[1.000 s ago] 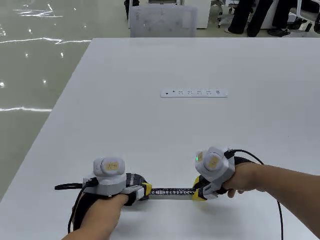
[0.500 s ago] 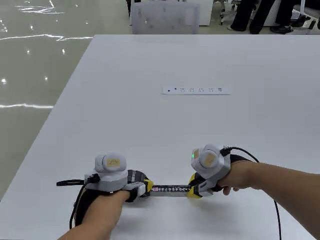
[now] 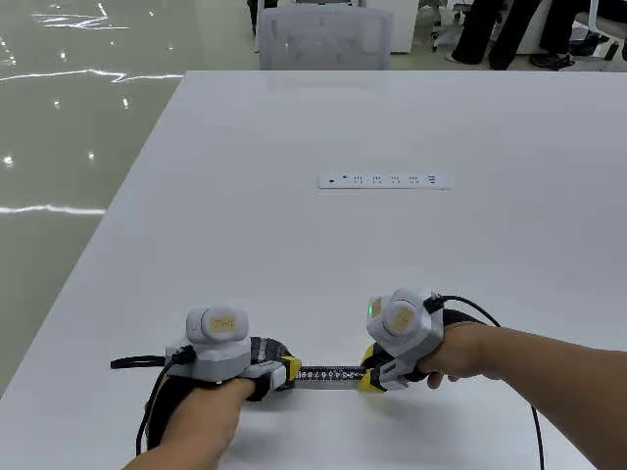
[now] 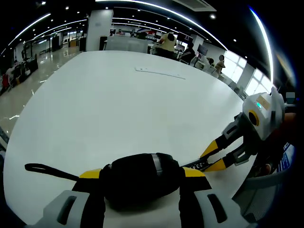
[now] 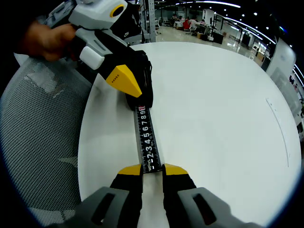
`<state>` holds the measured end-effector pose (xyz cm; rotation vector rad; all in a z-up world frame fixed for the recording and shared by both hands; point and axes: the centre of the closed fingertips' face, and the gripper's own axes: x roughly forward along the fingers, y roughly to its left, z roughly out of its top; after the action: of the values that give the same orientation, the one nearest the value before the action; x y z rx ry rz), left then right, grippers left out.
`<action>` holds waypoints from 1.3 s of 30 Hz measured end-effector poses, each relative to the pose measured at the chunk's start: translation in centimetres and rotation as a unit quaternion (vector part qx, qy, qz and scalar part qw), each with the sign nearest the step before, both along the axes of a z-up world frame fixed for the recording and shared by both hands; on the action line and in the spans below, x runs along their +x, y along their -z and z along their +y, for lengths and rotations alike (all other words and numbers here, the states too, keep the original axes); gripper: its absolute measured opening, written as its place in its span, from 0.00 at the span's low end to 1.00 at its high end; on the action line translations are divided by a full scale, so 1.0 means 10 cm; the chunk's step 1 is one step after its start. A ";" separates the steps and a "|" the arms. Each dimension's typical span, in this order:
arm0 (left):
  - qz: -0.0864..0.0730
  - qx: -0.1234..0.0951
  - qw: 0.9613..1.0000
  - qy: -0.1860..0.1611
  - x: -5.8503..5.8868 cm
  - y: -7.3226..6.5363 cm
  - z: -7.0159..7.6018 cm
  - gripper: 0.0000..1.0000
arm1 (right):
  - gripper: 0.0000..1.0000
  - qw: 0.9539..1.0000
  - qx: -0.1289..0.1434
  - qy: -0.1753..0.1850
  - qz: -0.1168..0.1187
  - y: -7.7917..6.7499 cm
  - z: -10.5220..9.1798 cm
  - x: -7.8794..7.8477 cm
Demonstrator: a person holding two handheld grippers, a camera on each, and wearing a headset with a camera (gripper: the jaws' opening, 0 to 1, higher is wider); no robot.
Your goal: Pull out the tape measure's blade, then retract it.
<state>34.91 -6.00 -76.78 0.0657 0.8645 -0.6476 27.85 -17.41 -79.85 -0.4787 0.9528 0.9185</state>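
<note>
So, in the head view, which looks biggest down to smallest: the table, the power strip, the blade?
1. Table, by far the largest.
2. Power strip, longer than the blade though farther off.
3. Blade, counting the pulled-out stretch.

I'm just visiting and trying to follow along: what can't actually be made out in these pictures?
The blade tip: right gripper view, hidden between the fingertips of the right gripper.
The tape measure case sides: left gripper view, covered by the left gripper.
The power strip markings: head view, too small.
</note>
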 end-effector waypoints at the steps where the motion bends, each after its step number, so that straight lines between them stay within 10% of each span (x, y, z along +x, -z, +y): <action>1: 0.000 0.000 1.000 0.000 0.00 0.00 0.00 0.59 | 0.14 1.000 0.000 -0.001 -0.001 0.01 0.00 0.01; 39: 0.000 -0.004 1.000 -0.002 0.01 -0.01 0.01 0.59 | 0.14 1.000 0.010 -0.003 -0.008 0.00 0.26 0.12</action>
<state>35.00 -5.90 -76.66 0.0571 0.8614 -0.6466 29.08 -14.78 -79.87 -0.4711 0.9277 0.9282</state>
